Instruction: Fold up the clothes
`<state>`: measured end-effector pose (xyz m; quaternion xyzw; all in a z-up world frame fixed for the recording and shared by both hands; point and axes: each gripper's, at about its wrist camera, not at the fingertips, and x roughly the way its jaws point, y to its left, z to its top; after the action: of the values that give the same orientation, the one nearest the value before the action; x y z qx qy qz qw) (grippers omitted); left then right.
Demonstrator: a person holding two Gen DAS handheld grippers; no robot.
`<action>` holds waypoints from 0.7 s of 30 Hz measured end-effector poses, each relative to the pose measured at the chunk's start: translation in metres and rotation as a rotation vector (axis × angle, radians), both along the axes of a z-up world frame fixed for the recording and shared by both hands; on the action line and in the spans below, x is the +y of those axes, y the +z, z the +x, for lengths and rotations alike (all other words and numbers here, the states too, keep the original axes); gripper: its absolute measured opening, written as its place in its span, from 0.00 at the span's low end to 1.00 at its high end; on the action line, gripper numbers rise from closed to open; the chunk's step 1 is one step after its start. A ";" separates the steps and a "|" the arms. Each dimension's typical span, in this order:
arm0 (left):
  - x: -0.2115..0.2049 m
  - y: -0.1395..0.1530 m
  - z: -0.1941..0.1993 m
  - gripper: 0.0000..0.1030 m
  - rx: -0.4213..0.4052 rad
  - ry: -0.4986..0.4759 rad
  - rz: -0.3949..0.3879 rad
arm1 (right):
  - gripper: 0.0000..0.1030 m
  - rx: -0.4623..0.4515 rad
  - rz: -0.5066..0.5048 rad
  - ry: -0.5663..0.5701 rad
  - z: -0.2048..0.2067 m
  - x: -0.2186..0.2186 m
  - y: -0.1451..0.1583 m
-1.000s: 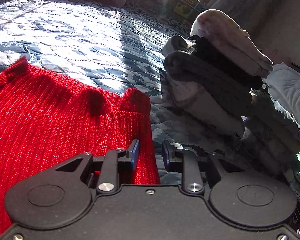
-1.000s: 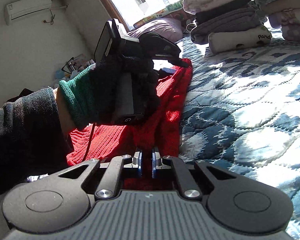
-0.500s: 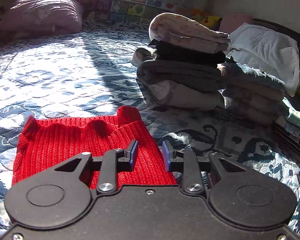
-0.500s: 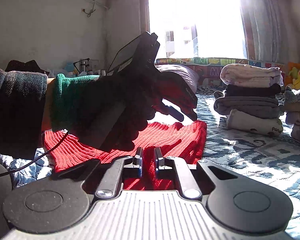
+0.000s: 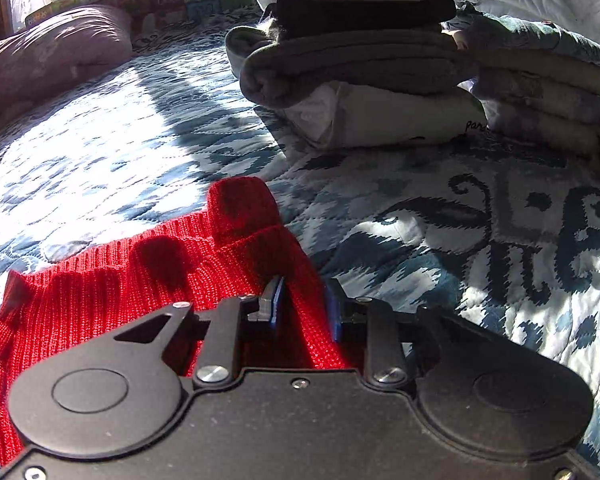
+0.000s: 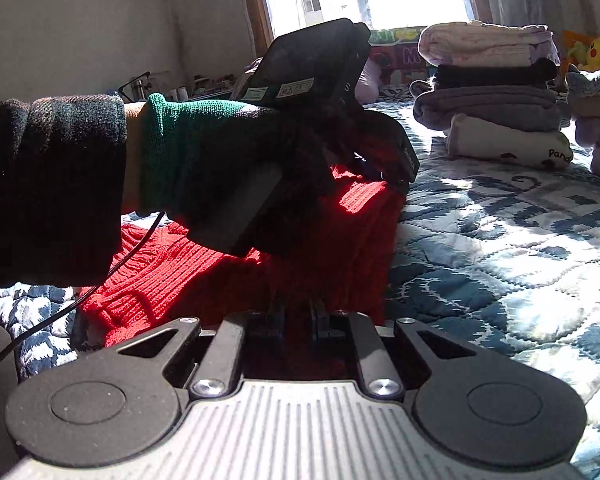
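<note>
Now your left gripper [image 5: 302, 304] has its fingers parted narrowly around a raised ridge of the red knit sweater [image 5: 120, 292], which lies on the patterned quilt [image 5: 460, 232]. Your right gripper [image 6: 298, 322] straddles the sweater's near edge, slightly parted; the grip there is unclear. Folded clothes [image 5: 360, 64] sit stacked far right.
</note>
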<state>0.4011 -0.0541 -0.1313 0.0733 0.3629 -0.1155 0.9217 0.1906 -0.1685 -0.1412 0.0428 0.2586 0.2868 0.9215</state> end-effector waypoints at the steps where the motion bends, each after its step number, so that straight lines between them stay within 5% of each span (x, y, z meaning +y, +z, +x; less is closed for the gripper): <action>1: -0.002 0.003 0.000 0.23 0.003 -0.006 0.009 | 0.13 0.004 0.001 0.000 0.000 0.001 0.000; 3: -0.006 0.009 -0.001 0.24 0.011 -0.020 0.028 | 0.13 0.003 0.001 -0.002 -0.003 0.002 0.000; 5: -0.010 0.016 -0.002 0.37 0.019 -0.033 0.047 | 0.12 -0.012 0.030 -0.012 -0.006 -0.001 0.003; 13: 0.082 0.063 -0.092 0.51 -0.054 0.210 -0.262 | 0.14 -0.088 0.088 -0.067 -0.035 -0.025 0.019; 16: 0.129 0.067 -0.136 0.65 -0.061 0.332 -0.338 | 0.15 -0.064 0.121 -0.095 -0.039 -0.034 0.018; 21: 0.201 0.064 -0.211 0.67 -0.091 0.517 -0.484 | 0.24 -0.011 0.189 -0.150 -0.039 -0.048 0.018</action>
<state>0.1896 0.1468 -0.0671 -0.2365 0.2903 0.0424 0.9263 0.1514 -0.2163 -0.1233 0.1473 0.2212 0.2402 0.9336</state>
